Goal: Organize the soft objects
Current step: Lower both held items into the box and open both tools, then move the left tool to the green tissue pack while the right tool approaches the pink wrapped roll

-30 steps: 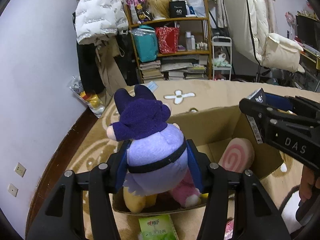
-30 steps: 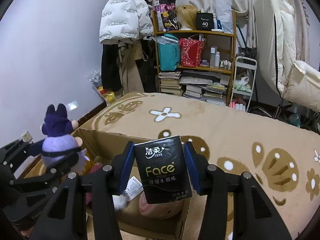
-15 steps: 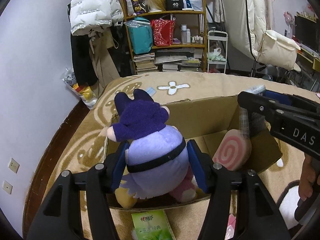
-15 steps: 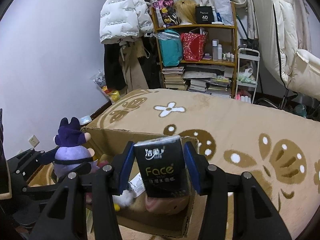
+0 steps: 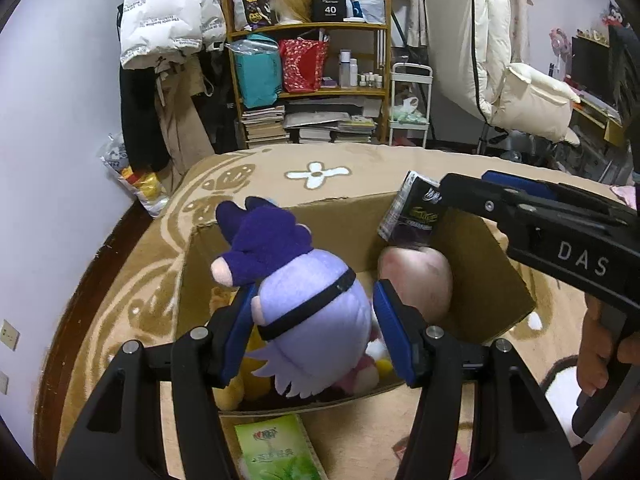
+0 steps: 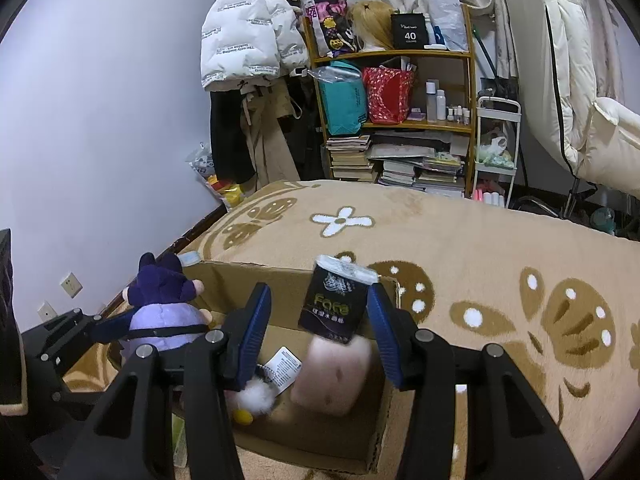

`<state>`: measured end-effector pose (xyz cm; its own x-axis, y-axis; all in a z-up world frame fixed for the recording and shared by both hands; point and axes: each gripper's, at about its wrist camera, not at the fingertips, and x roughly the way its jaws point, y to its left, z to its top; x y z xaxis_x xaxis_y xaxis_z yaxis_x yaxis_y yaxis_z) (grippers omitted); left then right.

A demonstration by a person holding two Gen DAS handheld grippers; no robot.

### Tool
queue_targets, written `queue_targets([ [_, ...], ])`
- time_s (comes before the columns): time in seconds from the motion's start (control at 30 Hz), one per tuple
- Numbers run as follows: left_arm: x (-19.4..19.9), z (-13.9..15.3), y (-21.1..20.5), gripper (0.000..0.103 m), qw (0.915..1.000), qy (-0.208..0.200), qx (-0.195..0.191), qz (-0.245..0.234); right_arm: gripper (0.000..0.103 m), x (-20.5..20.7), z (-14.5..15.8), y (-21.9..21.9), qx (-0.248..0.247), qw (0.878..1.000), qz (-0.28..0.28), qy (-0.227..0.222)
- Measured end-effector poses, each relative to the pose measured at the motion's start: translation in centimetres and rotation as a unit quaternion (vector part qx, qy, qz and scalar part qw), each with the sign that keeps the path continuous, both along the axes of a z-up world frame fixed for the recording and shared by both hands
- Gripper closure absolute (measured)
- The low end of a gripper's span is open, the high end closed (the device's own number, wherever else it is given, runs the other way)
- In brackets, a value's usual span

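purple plush [image 5: 308, 312] black-banded, black tissue pack [image 6: 336, 304] tilted, blurred

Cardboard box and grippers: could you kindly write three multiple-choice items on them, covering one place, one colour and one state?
1. Where does the pink plush lie?
A. inside the cardboard box
B. on the shelf
C. on the chair

2. What colour is the tissue pack between the fingers of the right gripper?
A. green
B. black
C. red

3. In what state is the left gripper?
A. open and empty
B. shut on the purple plush
C. out of view

Key:
1 A: the box walls surround it.
2 B: its wrapper is black with pale lettering.
3 B: both blue pads press the plush's sides.
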<state>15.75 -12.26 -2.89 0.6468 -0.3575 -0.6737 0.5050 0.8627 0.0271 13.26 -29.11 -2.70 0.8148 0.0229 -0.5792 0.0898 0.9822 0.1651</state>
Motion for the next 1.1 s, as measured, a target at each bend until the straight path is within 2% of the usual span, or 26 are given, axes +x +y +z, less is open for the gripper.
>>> queue_targets([
  [0.13,-0.2,0.0,-0.2,0.042,1.0,0.004,-0.001,-0.006,0.05,-0.1,0.0,-0.1,0.002,1.0,0.001,0.001],
  [0.23,-0.5,-0.1,-0.2,0.026,1.0,0.004,0.0,-0.005,0.05,-0.1,0.1,-0.2,0.007,1.0,0.0,0.001],
  [0.37,-1.0,0.2,-0.3,0.02,1.0,-0.003,0.002,-0.002,0.049,-0.4,0.0,-0.5,0.013,1.0,-0.005,0.005],
  [0.43,-1.3,0.6,-0.2,0.017,1.0,-0.008,-0.001,-0.003,0.038,-0.5,0.0,-0.6,0.015,1.0,-0.006,0.008],
  [0.5,-1.7,1.0,0.0,0.009,0.9999,-0.015,0.0,0.003,0.036,-0.8,0.1,-0.5,0.015,1.0,-0.008,0.007],
  [0.57,-2.1,1.3,0.3,0.008,0.9998,-0.02,-0.001,0.005,0.032,-0.9,0.2,-0.6,0.015,1.0,-0.007,0.007],
  [0.63,-2.5,1.6,0.6,0.008,0.9997,-0.021,0.003,0.008,0.022,-0.9,0.2,-0.6,0.014,1.0,-0.008,0.009],
  [0.77,-3.4,2.0,1.6,0.005,0.9992,-0.026,0.015,0.025,0.022,-1.9,0.7,-0.5,0.014,1.0,-0.005,0.011],
  [0.87,-4.2,2.5,2.7,0.003,0.9983,-0.032,0.023,0.043,0.014,-2.3,0.9,-0.3,0.013,1.0,-0.005,0.012],
  [1.07,-5.5,3.3,4.3,0.003,0.9966,-0.036,0.037,0.064,0.012,-3.7,1.4,0.3,0.013,1.0,-0.003,0.014],
  [1.1,-5.7,3.5,4.5,0.002,0.9964,-0.036,0.038,0.066,0.009,-4.1,1.5,0.7,0.01,1.0,-0.002,0.016],
])
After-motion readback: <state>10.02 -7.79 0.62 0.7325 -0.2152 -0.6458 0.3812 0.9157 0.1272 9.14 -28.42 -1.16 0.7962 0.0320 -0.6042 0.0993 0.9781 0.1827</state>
